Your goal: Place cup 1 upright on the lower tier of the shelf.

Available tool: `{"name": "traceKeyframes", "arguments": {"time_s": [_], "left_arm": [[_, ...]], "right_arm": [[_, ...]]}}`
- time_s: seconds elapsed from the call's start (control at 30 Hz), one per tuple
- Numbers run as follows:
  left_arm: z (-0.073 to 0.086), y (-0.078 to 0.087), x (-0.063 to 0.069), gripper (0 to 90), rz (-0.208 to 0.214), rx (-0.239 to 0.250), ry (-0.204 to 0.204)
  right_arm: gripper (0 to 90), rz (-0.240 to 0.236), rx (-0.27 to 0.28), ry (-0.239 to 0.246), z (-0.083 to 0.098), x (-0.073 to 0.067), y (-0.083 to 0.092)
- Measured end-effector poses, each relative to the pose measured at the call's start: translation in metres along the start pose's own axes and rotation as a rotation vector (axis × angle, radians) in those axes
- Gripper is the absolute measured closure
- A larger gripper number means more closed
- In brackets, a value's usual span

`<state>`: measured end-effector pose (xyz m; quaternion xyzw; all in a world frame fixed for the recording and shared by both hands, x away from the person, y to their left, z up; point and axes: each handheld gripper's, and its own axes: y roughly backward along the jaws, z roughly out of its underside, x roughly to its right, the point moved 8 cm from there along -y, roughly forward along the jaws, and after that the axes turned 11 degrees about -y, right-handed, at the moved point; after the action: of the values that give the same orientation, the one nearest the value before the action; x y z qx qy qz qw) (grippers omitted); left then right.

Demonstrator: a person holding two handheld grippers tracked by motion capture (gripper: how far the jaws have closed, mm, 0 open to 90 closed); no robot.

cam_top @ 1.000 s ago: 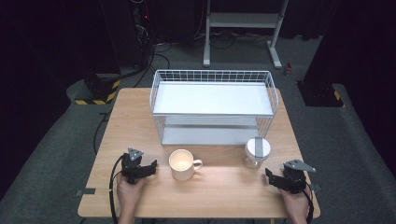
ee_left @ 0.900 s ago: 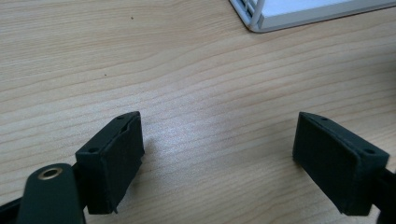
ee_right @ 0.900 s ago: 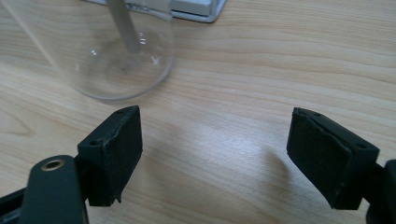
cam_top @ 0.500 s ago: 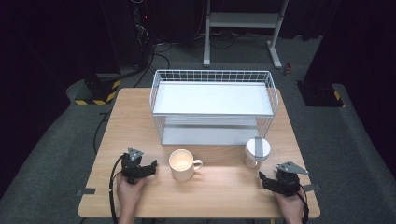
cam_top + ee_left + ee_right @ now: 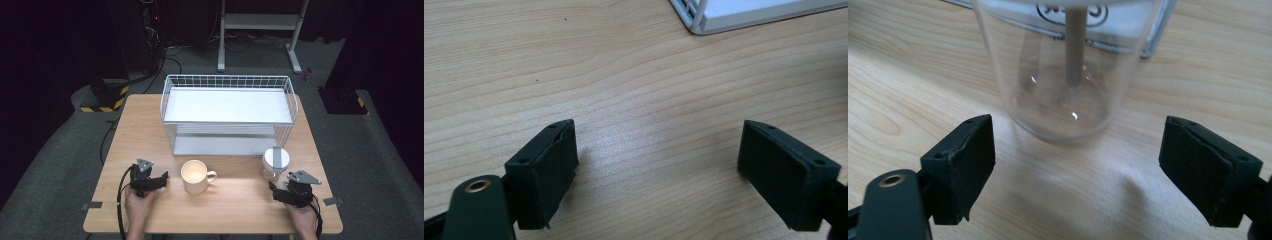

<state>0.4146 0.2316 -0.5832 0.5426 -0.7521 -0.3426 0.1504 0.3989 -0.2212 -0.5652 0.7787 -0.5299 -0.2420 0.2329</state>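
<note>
Clear glass jar [image 5: 1068, 65] stands just ahead of the right gripper [image 5: 1075, 165], untouched; jaws spread, just been opening, nothing between. Wire rack [image 5: 227, 114] close behind jar. Bare table [image 5: 240, 205] beside. Left gripper [image 5: 659, 160] spread, empty.

Right gripper [image 5: 276, 190] nearer jar [image 5: 275, 163], jaws wider

Clear jar [image 5: 1068, 70] just ahead of right tongs [image 5: 1078, 165], bare table [image 5: 240, 210] btw.
</note>
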Motion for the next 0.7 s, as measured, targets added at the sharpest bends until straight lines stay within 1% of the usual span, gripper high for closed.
{"name": "traceKeyframes", "arguments": {"time_s": [0.07,0.1,0.23,0.33,0.47,0.57,0.7], "left_arm": [[0.0,0.0,0.0,16.7,0.0,0.0,0.0],[0.0,0.0,0.0,16.7,0.0,0.0,0.0],[0.0,0.0,0.0,16.7,0.0,0.0,0.0],[0.0,0.0,0.0,16.7,0.0,0.0,0.0],[0.0,0.0,0.0,16.7,0.0,0.0,0.0],[0.0,0.0,0.0,16.7,0.0,0.0,0.001],[0.0,0.0,0.0,16.7,0.0,-0.001,0.001]], "right_arm": [[14.4,-0.002,0.001,-0.005,-0.001,-0.001,0.0],[14.1,-0.008,0.008,-0.014,-0.005,-0.003,-0.001],[14.1,-0.013,0.021,0.002,-0.011,-0.005,-0.002],[14.0,-0.014,0.028,-0.006,-0.014,-0.006,-0.003],[14.0,-0.015,0.037,0.005,-0.018,-0.007,-0.004],[14.0,-0.017,0.039,-0.01,-0.021,-0.009,-0.006],[14.0,-0.011,0.048,-0.002,-0.025,-0.009,-0.008]]}}
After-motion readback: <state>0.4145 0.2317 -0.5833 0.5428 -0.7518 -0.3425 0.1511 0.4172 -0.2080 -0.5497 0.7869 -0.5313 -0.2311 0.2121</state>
